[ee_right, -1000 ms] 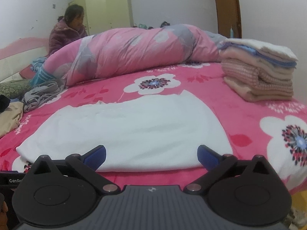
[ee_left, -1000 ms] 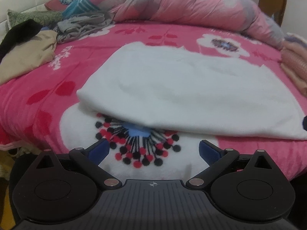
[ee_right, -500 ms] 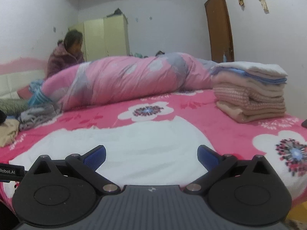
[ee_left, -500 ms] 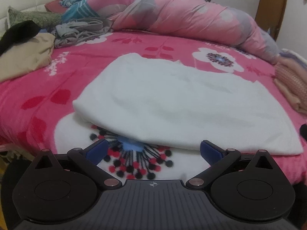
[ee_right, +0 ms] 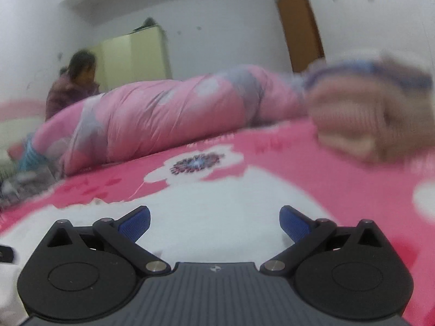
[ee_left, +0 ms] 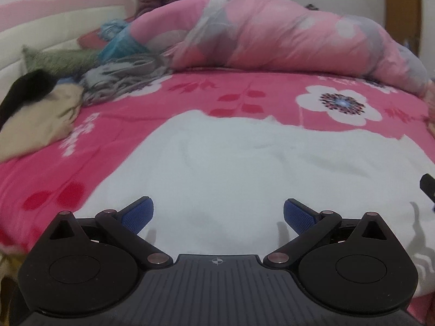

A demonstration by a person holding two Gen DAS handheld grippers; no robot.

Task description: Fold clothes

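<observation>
Hovering low with blue pads spread wide and empty, the left gripper (ee_left: 218, 216) has the white garment (ee_left: 244, 168) flat on the pink bedspread (ee_left: 130, 114) directly ahead and beneath it. The right gripper (ee_right: 214, 218) is equally parted over the same cloth, and the blurred stack, probably folded clothes (ee_right: 369, 114), sits beyond it to the right.

A spread garment (ee_left: 244, 168) lies flat on the bed (ee_left: 141, 114), just ahead of both grippers. Behind it a rolled quilt (ee_left: 285, 35) runs across the bed. A heap of loose clothes (ee_left: 40, 108) sits to the left, a folded stack (ee_right: 367, 108) to the right. A person (ee_right: 73, 87) sits behind the quilt.
</observation>
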